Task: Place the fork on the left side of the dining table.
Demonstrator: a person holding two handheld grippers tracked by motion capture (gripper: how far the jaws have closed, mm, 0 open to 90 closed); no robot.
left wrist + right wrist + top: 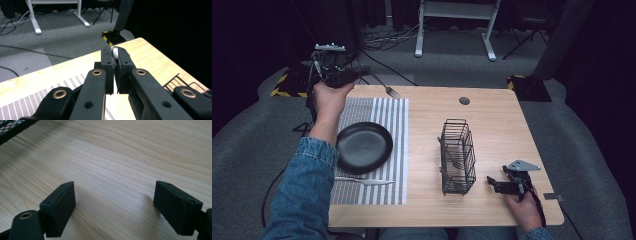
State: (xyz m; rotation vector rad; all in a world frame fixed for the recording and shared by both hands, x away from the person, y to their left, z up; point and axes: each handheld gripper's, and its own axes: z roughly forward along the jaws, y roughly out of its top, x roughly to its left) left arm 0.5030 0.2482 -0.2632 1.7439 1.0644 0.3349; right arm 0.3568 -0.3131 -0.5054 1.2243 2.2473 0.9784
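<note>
My right gripper (498, 183) rests released on the near right of the table (492, 120), while my left gripper (357, 75) clamps a fork (387, 87) over the far left edge.

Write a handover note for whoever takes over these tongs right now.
Left tongs: shut on the fork, held above the table's far left corner, beyond the striped placemat.
Right tongs: open, holding nothing, resting on the table right of the wire basket.
Done: black plate on the placemat, knife laid in front of it.
Left: set the fork down, probably beside the plate; cutlery remains in the basket.
</note>
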